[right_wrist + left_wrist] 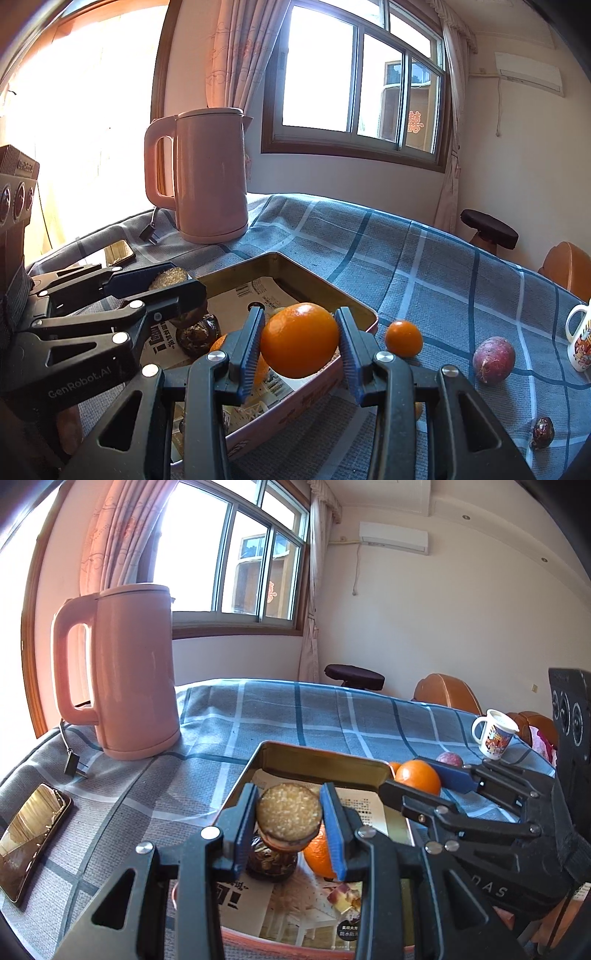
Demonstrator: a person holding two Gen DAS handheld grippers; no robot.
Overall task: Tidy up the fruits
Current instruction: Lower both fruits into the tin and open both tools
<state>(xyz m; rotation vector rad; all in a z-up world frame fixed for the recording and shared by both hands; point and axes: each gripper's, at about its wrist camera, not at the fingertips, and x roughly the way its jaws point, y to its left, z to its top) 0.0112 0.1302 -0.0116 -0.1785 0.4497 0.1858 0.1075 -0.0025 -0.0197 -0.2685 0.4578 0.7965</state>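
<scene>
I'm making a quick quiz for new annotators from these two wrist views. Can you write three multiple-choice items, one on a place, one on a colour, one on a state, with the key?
1. Where does the small orange lie?
A. inside the tin tray
B. on the checked cloth beside the tray
C. on the phone

2. What colour is the kettle?
A. pink
B. green
C. black

3. What is the right gripper doing?
A. standing open and empty
B. shut on the mug
C. shut on the large orange

Key:
1 B: it sits on the checked cloth just outside the rim of the tin tray.
2 A: its body and handle are pale pink in both views.
3 C: the blue pads press both sides of the large orange, held above the tray's edge.
</scene>
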